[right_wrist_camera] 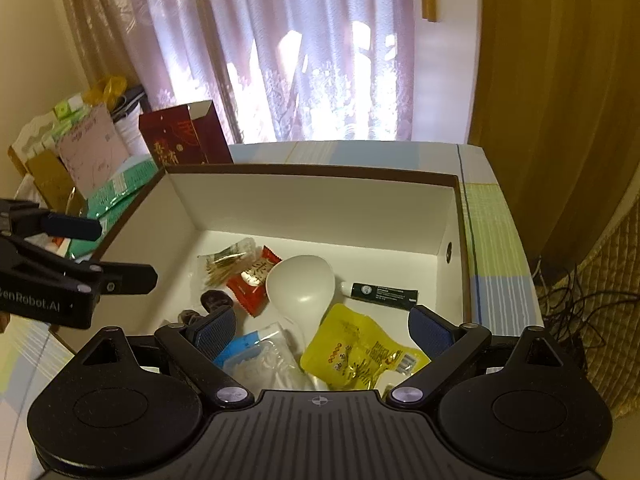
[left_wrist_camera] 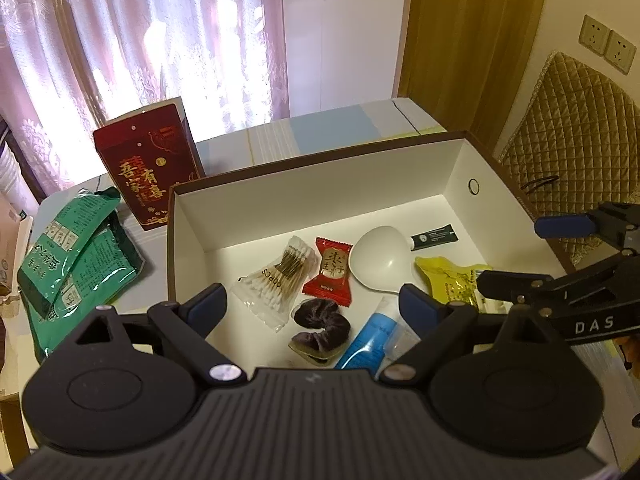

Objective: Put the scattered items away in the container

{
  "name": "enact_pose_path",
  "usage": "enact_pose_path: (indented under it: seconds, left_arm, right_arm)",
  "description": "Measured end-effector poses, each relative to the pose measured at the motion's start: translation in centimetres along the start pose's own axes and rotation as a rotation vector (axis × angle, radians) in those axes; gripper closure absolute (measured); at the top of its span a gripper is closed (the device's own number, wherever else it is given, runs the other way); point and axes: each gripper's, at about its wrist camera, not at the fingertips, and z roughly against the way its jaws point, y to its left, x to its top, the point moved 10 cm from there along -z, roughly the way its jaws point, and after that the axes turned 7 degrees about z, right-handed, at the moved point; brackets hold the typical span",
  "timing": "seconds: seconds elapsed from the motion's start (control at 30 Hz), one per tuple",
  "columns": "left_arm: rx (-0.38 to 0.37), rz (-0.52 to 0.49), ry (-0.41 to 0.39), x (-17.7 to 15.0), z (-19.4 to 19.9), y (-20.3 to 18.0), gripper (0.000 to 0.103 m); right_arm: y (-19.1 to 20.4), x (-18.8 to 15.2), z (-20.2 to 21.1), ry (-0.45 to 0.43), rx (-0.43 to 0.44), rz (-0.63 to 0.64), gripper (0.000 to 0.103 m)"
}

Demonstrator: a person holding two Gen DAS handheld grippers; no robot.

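Observation:
An open white box with a brown rim (left_wrist_camera: pixel 320 156) (right_wrist_camera: pixel 312 171) holds several items: a cotton-swab bag (left_wrist_camera: pixel 276 284), a red candy packet (left_wrist_camera: pixel 330 270), a white spoon (left_wrist_camera: pixel 380 260) (right_wrist_camera: pixel 302 282), a dark tube (left_wrist_camera: pixel 434 237) (right_wrist_camera: pixel 382 293), a yellow packet (left_wrist_camera: pixel 452 280) (right_wrist_camera: pixel 356 348), a dark velvet scrunchie (left_wrist_camera: pixel 322 328) and a blue-white tube (left_wrist_camera: pixel 372 336). My left gripper (left_wrist_camera: pixel 314 306) is open and empty above the box's near side. My right gripper (right_wrist_camera: pixel 320 326) is open and empty above the yellow packet and a clear bag (right_wrist_camera: pixel 264 356).
A dark red carton (left_wrist_camera: pixel 150 160) (right_wrist_camera: pixel 184 138) stands left of the box. Green foil packets (left_wrist_camera: pixel 76 256) lie at the table's left end. A quilted chair (left_wrist_camera: pixel 576 128) stands to the right. Curtains hang behind the table.

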Motion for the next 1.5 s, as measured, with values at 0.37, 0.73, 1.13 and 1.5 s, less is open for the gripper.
enact_pose_path:
  seconds: [0.37,0.73,1.13,1.5]
  left_arm:
    - [0.055,0.016,-0.017,-1.5,3.0,-0.1,0.007]
    - [0.094,0.007,-0.049,-2.9,5.9,-0.8,0.006]
    - [0.102,0.033,-0.069,-4.7,8.6,-1.4,0.006]
    - [0.111,0.037,-0.077,-6.5,10.7,-1.9,0.006]
  right_arm:
    - [0.9,-0.8,2.7,-0.018,-0.044,-0.05,0.005]
    - [2.0,-2.2,4.9,-0.015,-0.052,-0.07,0.005]
    - [2.1,-3.4,7.3,-0.038,-0.078,-0.105,0.005]
    - [3.6,-4.4,9.1,-0.048,-0.055,-0.091,0.005]
